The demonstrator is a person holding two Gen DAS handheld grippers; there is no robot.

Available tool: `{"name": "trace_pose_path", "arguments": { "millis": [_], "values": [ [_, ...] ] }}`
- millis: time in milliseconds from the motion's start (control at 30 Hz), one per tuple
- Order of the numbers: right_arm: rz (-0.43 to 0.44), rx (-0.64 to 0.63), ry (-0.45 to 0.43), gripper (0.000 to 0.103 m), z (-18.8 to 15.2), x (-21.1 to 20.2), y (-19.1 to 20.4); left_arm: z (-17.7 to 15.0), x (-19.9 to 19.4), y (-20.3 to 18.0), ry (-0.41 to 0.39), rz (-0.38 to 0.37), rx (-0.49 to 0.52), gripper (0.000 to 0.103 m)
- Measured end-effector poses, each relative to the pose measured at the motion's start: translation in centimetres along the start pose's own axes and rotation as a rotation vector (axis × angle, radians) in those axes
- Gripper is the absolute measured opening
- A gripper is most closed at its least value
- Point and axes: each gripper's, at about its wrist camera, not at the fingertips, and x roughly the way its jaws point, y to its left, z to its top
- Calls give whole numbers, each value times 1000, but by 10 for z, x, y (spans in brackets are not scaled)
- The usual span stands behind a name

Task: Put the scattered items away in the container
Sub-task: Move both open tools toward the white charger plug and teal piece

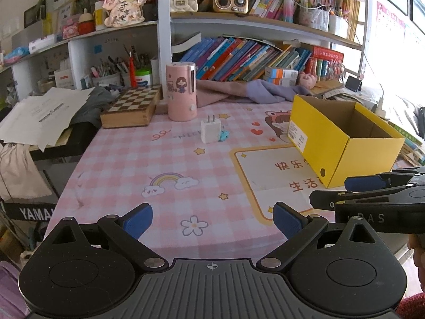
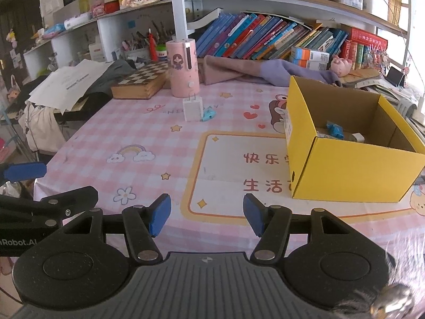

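A white plug charger (image 1: pixel 210 131) stands on the pink checked tablecloth, with a small blue wrapped item (image 1: pixel 223 135) touching its right side; both also show in the right wrist view, the charger (image 2: pixel 192 109) and the blue item (image 2: pixel 208 114). A yellow cardboard box (image 1: pixel 345 143) sits at the right, open on top; in the right wrist view the box (image 2: pixel 353 175) holds a blue wrapped item (image 2: pixel 335 130) and a small white item (image 2: pixel 358 137). My left gripper (image 1: pixel 212 220) is open and empty near the table's front edge. My right gripper (image 2: pixel 207 216) is open and empty, just left of the box.
A pink cylinder (image 1: pixel 181 91) stands behind the charger. A wooden chess box (image 1: pixel 131 110) lies to its left, with loose papers (image 1: pixel 45 113) beyond. Folded pink and purple cloth (image 1: pixel 247 90) lies before the bookshelf. The right gripper's fingers (image 1: pixel 366 183) reach in from the right.
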Motion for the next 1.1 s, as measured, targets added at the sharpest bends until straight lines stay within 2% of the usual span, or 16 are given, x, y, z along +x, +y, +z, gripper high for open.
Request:
{"name": "trace_pose_path", "arguments": {
  "millis": [500, 1100],
  "values": [
    [-10, -6, 5, 58, 12, 15, -6, 13, 24, -2, 6, -22, 13, 99],
    [20, -43, 34, 58, 51, 76, -14, 47, 83, 16, 30, -1, -24, 99]
  ]
}}
